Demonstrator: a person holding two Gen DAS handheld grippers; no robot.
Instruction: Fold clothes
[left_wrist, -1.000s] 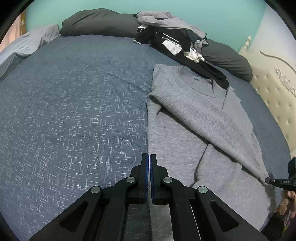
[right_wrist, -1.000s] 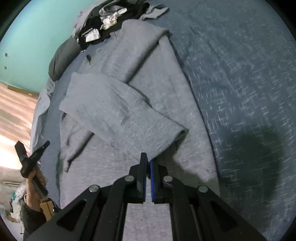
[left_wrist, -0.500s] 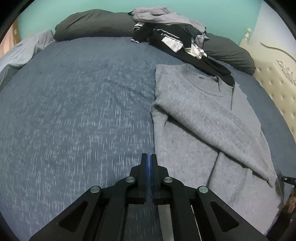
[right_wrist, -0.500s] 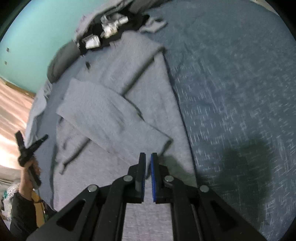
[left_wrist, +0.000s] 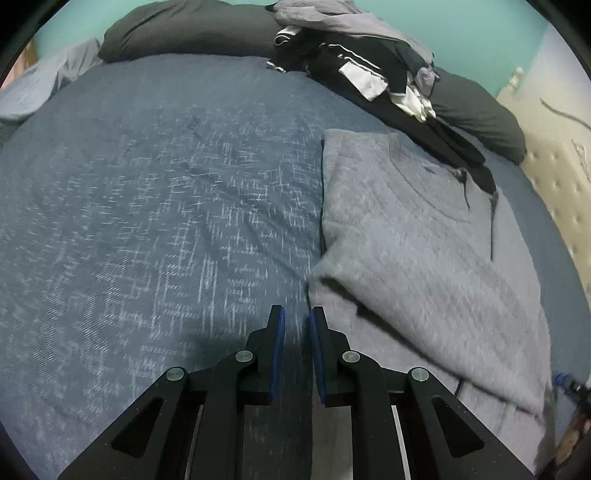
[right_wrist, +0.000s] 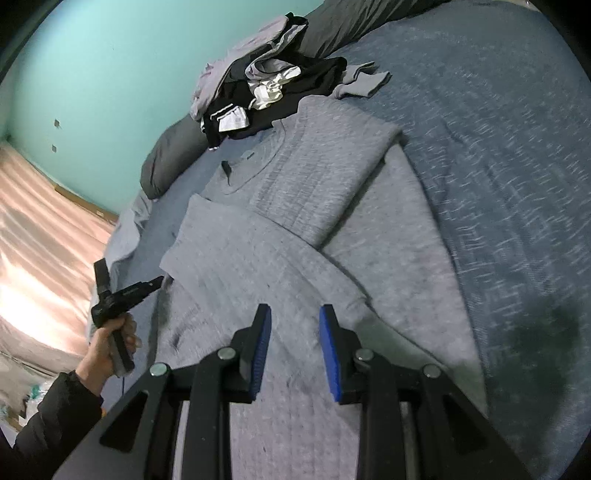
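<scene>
The left gripper (left_wrist: 295, 321) has its jaws a little apart and holds nothing; it hangs over the blue bedspread (left_wrist: 147, 221), just left of the near edge of the grey sweater (left_wrist: 424, 258). The right gripper (right_wrist: 293, 321) is spread wider, also with nothing in it, above the sleeve that lies across the body of the sweater.

The sweater lies flat on the right part of the bed, both sleeves folded in over the chest, the collar toward the far side. I judge that the body still needs folding in half. To do it well, each gripper should pinch one near corner of the hem, through all layers, and lift evenly so the sleeves do not slide out.

I count one sweater laid out, one pile of clothes (left_wrist: 362, 70) at the far side, and two dark pillows (left_wrist: 184, 33).
</scene>
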